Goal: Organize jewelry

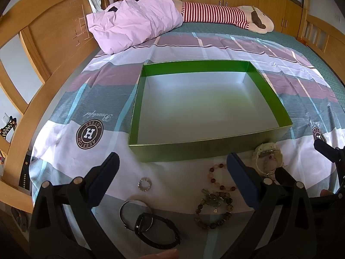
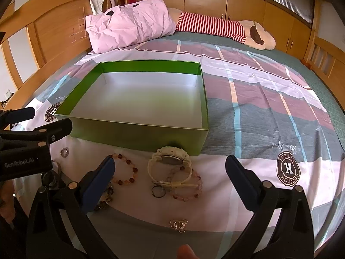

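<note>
Starting at nine o'clock, the left gripper [image 1: 172, 172] is held wide open and empty above a small silver ring [image 1: 144, 184], a black bracelet [image 1: 158, 231] and a dark beaded bracelet [image 1: 213, 210]. The green box [image 1: 138, 99] lies at twelve o'clock, empty. Toward three o'clock the right gripper [image 2: 170, 168] is likewise spread and empty — a cream watch [image 2: 170, 161] and pink beads [image 2: 187, 190] overlap below it. One piece is best pinched squarely across its band, lifted clear — then lowered inside the box.

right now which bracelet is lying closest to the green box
The cream watch-style band, resting right at the green box's front wall; the beaded bracelets lie farther back.
</note>
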`<state>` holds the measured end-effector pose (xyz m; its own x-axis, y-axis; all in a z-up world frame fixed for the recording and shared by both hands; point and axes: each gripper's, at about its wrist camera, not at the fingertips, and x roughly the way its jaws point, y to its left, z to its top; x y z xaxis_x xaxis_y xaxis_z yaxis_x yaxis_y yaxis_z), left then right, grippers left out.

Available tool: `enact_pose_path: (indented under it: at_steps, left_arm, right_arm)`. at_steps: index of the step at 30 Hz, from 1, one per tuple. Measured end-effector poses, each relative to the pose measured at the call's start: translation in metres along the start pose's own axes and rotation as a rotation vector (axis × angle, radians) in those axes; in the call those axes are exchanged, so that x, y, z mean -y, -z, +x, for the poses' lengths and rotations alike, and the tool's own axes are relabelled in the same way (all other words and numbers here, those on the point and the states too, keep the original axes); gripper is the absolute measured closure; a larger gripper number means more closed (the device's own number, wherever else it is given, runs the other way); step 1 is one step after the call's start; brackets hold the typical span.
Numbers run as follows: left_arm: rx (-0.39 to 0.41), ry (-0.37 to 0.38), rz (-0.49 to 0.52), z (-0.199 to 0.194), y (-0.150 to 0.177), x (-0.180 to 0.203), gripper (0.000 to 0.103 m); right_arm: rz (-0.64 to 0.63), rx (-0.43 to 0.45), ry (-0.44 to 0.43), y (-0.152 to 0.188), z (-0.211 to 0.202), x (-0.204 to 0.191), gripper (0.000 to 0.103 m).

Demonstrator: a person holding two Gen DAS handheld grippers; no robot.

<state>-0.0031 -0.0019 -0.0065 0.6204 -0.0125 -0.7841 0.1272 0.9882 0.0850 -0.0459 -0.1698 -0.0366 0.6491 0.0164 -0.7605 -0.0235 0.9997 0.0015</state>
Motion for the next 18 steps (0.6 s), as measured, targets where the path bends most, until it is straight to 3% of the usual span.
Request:
enact_pose_path:
  at_steps: [18]
  left_arm:
    - [-0.004,0.001,0.002,-0.001,-0.0031,-0.0003,0.002]
  right_arm:
    - [0.004,-0.003,-0.003,0.0007,0.0006,0.0002,0.001]
